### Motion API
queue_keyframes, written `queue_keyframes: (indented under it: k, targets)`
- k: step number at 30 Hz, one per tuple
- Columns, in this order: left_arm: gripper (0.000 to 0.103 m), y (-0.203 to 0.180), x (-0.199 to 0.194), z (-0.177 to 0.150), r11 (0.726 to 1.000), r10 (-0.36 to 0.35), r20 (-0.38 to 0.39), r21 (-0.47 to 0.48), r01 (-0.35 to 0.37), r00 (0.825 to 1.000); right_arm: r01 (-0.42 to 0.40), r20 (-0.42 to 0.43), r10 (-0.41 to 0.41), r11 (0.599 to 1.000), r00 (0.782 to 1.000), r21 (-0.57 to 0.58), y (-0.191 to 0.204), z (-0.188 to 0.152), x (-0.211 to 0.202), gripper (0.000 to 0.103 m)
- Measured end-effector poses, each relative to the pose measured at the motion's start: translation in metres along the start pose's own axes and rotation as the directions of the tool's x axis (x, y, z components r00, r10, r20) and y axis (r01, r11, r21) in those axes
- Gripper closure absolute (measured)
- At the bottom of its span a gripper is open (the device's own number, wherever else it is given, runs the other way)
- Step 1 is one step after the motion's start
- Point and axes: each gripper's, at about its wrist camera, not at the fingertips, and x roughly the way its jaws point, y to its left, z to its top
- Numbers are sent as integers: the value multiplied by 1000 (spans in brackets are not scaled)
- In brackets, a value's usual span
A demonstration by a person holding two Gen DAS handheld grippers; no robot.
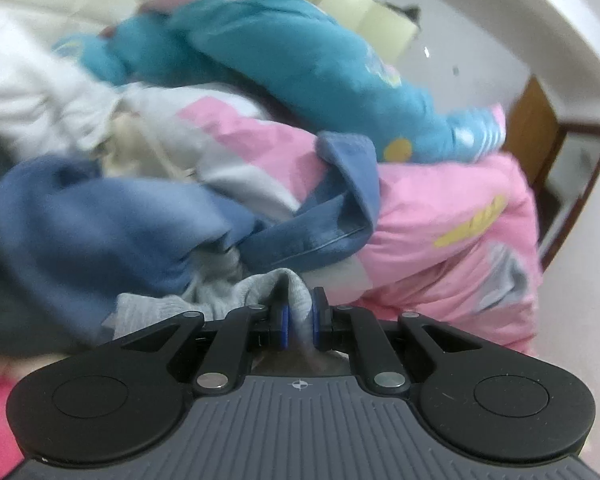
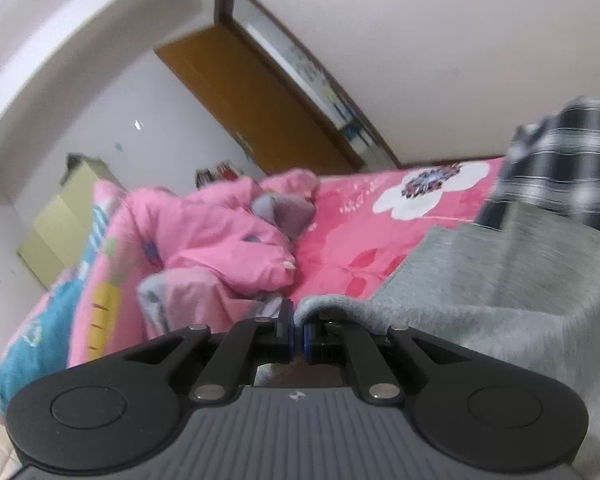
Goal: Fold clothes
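My left gripper (image 1: 299,322) is shut on a fold of a grey knit garment (image 1: 220,300), which bunches up between the blue pads just in front of a pile of clothes. My right gripper (image 2: 299,334) is shut on the edge of the same kind of grey fleece garment (image 2: 500,292), which spreads to the right over the pink bed cover (image 2: 360,240). A black-and-white plaid garment (image 2: 560,168) lies beyond the grey one at the right.
The pile ahead of the left gripper holds a blue denim garment (image 1: 328,208), a teal garment (image 1: 300,60), white clothes (image 1: 40,92) and a pink quilt (image 1: 452,216). A pink padded jacket (image 2: 220,240) lies on the bed. A wooden door (image 2: 252,100) stands behind.
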Motion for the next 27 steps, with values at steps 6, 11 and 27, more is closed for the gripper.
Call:
queue_keyframes:
  k: [6,11,27]
  targets:
    - [70,-32,134,10,986,114,-201,144,-86,973,73,-239,-55,995,970,65,-19,12,145,77]
    - [44,-40,166,-12,968,93,-259,249,-26,961,129,-479,-55,984,876,124,-45,-17,215,54]
    - [5,34,-8,-12,971,-183,-353,-212,113,917,-110,-553,242,959,797,261,4,-69,52,28]
